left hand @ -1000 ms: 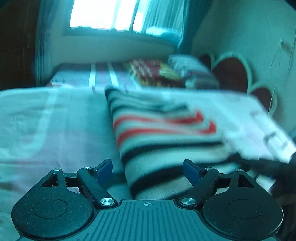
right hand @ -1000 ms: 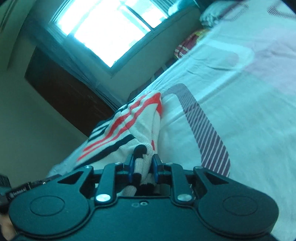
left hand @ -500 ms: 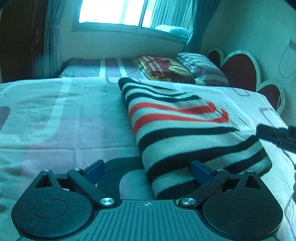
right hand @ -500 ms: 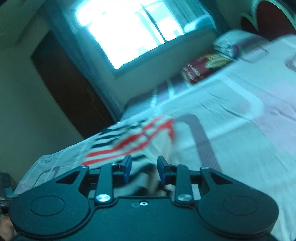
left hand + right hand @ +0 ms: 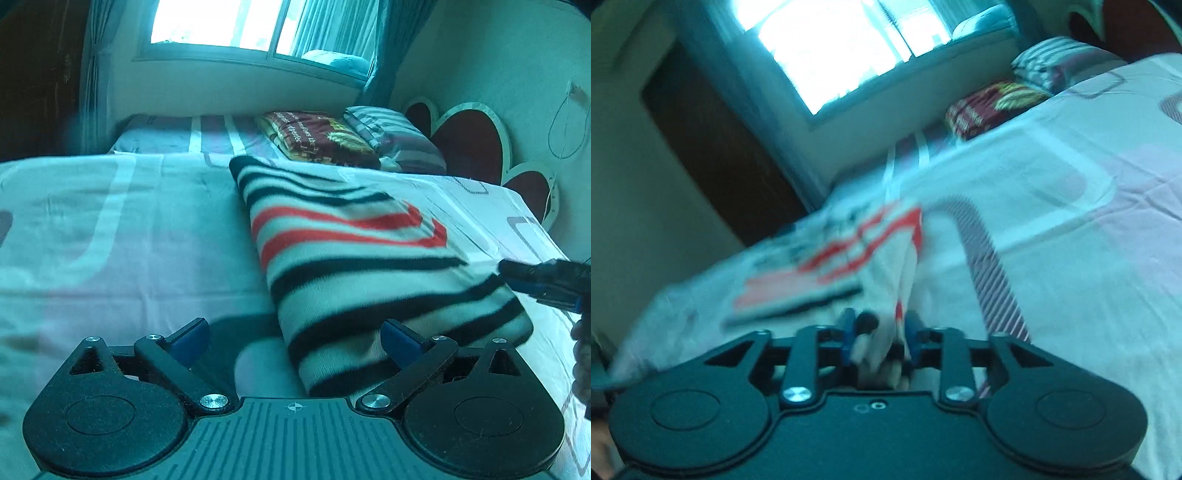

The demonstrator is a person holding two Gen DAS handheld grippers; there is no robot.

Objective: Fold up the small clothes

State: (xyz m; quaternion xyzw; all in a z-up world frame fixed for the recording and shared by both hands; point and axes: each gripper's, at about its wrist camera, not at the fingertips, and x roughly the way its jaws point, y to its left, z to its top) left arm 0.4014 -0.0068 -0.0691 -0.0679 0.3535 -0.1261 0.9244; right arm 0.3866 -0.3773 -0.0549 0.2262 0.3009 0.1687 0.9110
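A folded striped sweater (image 5: 354, 254), white with black and red bands, lies on the bed sheet (image 5: 110, 240). My left gripper (image 5: 295, 336) is open just in front of its near left corner, its right finger over the sweater's near edge. My right gripper (image 5: 879, 328) appears in the left wrist view (image 5: 539, 280) at the sweater's right edge. In the blurred right wrist view its fingers are slightly apart with sweater fabric (image 5: 886, 280) between them. I cannot tell whether they still pinch it.
A dark red patterned cushion (image 5: 317, 140) and a striped pillow (image 5: 395, 140) lie at the far end of the bed, next to the heart-shaped headboard (image 5: 469, 147). A window (image 5: 240, 26) is behind, with a dark wardrobe (image 5: 37, 74) at left.
The right gripper's fingers have parted from a tight pinch on the sweater's edge. The sweater has settled flat and folded. The left gripper has stayed open and drawn back a little.
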